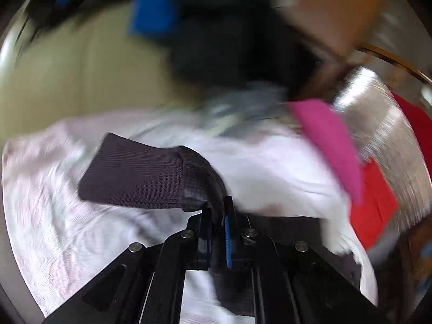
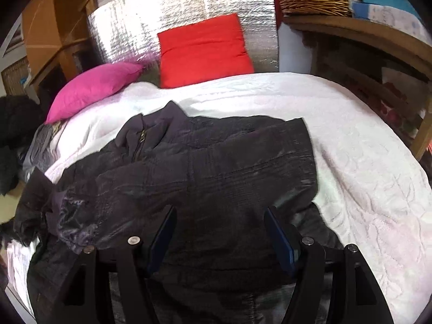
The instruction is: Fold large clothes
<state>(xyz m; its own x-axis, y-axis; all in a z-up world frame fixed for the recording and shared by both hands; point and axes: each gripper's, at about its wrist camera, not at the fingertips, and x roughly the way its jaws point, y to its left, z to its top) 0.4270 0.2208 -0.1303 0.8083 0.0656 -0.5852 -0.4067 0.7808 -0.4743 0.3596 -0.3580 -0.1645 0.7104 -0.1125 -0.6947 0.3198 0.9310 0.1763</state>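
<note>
Folding a dark quilted jacket [image 2: 205, 172] spread on the white bedspread [image 2: 364, 189].

Left gripper [image 1: 217, 216] clenching the jacket's sleeve just behind the ribbed cuff [image 1: 132, 172]; fabric pinched between the blue-padded jaws, cuff sticking out past the tips and hanging clear over the bedspread. Gripping near the cuff probably to get control of the whole sleeve length for swinging it across the jacket body. Left view heavily smeared, so nothing reliable beyond the cuff and the pinch.

Right gripper [image 2: 220, 232] released, jaws standing wide, hovering over the jacket's lower body at the near edge of the bedspread. No fabric between the pads as far as visible; contact with the jacket underneath not determinable. Likely parked there to pin the body down, or waiting to take the hem.

Jacket lying front up, collar pointing toward the red cushion [image 2: 205, 51] and pink cushion [image 2: 91, 89] at the far end of the bedspread. Zipper [image 2: 139, 145] closed at the neck. One sleeve already lying across the chest toward the right side of the bedspread. Shell shiny, thin, crinkled; looking slippery and puffy, so folds probably springing back without pressing. Left edge of the jacket bunched up and rumpled near the left edge of the bedspread.

Judging fold as early: sleeves being brought in, body not yet doubled over.
</note>
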